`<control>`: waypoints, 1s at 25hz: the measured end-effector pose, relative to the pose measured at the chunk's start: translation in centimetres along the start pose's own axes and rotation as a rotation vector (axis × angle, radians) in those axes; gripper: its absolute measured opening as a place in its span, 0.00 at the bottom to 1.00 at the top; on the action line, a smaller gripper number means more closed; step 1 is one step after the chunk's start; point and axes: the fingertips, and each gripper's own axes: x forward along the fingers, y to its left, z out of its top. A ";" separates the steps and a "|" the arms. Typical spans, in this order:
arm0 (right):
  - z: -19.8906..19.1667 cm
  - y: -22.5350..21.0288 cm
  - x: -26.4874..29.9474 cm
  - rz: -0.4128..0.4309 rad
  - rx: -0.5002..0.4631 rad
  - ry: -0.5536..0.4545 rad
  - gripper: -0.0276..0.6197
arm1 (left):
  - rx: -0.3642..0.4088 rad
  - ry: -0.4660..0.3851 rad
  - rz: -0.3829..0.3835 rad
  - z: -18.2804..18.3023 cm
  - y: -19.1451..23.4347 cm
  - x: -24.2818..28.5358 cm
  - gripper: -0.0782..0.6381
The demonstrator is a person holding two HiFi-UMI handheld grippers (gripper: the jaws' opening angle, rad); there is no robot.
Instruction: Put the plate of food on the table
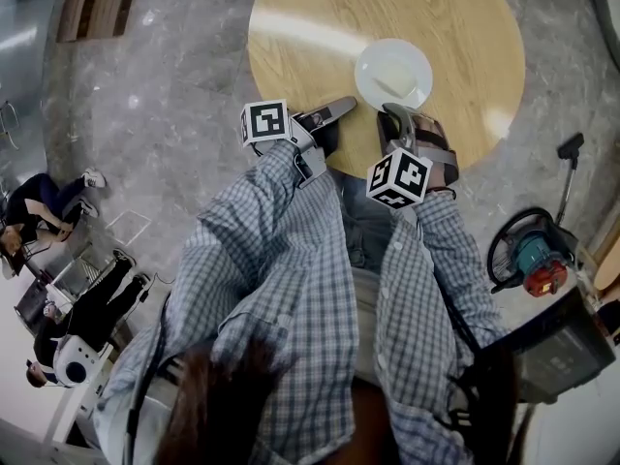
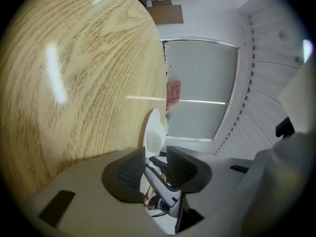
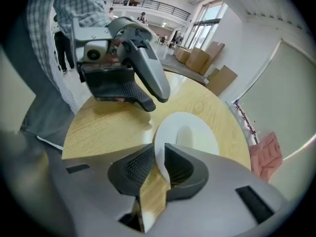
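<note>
A white plate (image 1: pixel 392 73) with a pale lump of food (image 3: pixel 185 135) rests on the round wooden table (image 1: pixel 320 27) near its front edge. My right gripper (image 3: pixel 159 154) is shut on the plate's near rim, which fills the gap between the jaw tips. In the head view the right gripper (image 1: pixel 399 116) meets the plate from the front. My left gripper (image 1: pixel 339 110) hovers over the table just left of the plate, open with nothing in it. In the left gripper view the jaws (image 2: pixel 156 154) stand apart, and the plate (image 2: pixel 155 132) shows edge-on beyond them.
Grey stone floor surrounds the table. People (image 1: pixel 48 211) sit by chairs at the far left. A wheeled machine (image 1: pixel 528 250) stands at the right. Cardboard boxes (image 3: pixel 197 58) and a pink cloth (image 3: pixel 266 152) lie beyond the table's far side.
</note>
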 end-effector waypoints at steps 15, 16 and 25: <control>2.2 -5.5 -7.6 -0.032 0.681 -0.348 0.05 | 0.352 -0.058 0.050 0.2 -4.5 -1.2 0.12; 1.7 -6.0 -8.2 -0.046 0.700 -0.364 0.05 | 0.389 -0.044 0.052 -0.2 -5.0 -0.7 0.12; 1.4 -7.8 -10.6 -0.122 0.720 -0.397 0.05 | 0.721 0.006 0.090 -1.3 -10.2 0.3 0.12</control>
